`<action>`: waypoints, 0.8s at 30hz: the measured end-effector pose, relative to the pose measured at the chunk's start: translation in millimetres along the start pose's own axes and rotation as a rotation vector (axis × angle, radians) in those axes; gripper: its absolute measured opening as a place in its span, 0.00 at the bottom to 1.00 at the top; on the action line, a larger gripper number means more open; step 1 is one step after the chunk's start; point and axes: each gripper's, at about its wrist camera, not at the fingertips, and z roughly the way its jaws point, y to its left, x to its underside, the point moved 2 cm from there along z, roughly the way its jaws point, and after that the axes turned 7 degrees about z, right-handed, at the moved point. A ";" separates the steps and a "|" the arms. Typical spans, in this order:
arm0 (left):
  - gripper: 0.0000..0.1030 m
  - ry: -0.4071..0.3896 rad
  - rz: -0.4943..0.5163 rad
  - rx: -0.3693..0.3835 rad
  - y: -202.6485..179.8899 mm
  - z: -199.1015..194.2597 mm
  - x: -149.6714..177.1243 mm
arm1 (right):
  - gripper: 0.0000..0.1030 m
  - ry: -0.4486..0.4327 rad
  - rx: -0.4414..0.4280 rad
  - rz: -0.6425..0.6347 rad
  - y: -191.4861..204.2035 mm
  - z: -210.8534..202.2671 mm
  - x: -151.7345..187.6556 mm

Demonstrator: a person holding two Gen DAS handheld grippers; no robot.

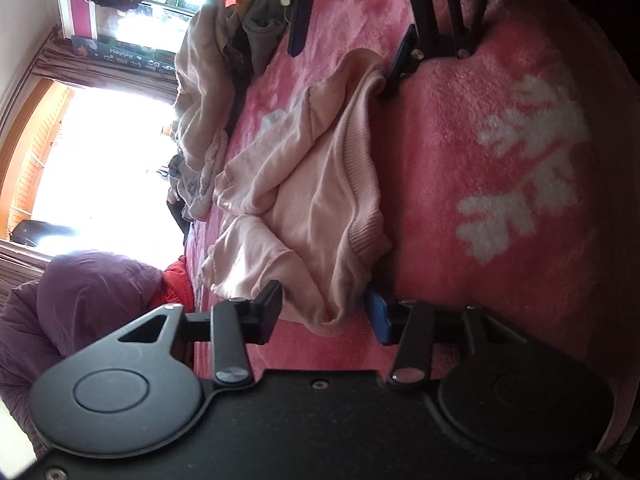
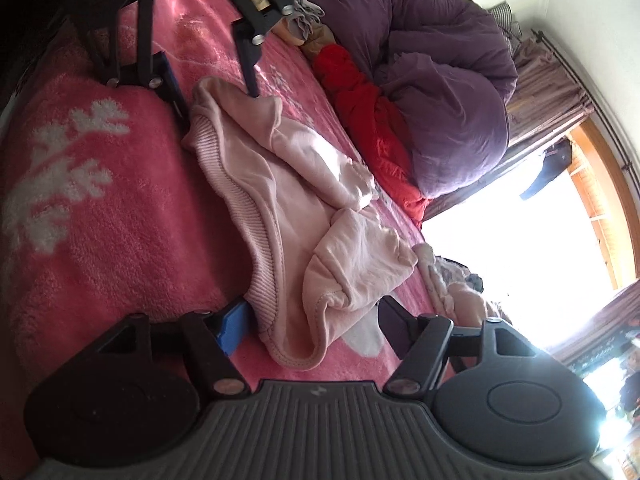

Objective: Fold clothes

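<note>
Lying crumpled on the pink bed (image 1: 460,168), a sweater (image 1: 304,200) sits between both spread grippers (image 1: 326,316) (image 2: 310,322); a sign (image 1: 120,56) reads "Happy".

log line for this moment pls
task: fold clothes | pink sweatshirt crumpled on pink blanket | left gripper open, straddling hem | right gripper open, straddling hem

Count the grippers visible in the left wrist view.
2. The left gripper sits at the bottom, straddling one corner of the pink sweater; the right gripper comes in from the top at the sweater's far corner.
</note>
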 end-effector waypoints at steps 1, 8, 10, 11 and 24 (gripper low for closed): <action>0.65 -0.005 0.000 -0.013 1.6 0.7 0.0 | 0.67 -0.004 -0.005 -0.003 -0.8 0.0 0.2; 0.69 -0.014 -0.052 0.063 9.7 11.0 2.2 | 0.65 -0.026 -0.068 0.012 -5.8 0.2 4.3; 0.56 -0.015 -0.046 0.097 3.4 9.2 1.4 | 0.57 -0.025 -0.089 0.012 -3.8 -0.4 4.6; 0.46 -0.016 -0.038 0.108 -0.6 7.5 0.8 | 0.52 -0.022 -0.101 0.010 -2.7 0.0 4.3; 0.48 0.007 -0.129 0.057 -7.5 -9.0 5.2 | 0.65 0.045 -0.038 0.112 -7.0 -1.0 4.8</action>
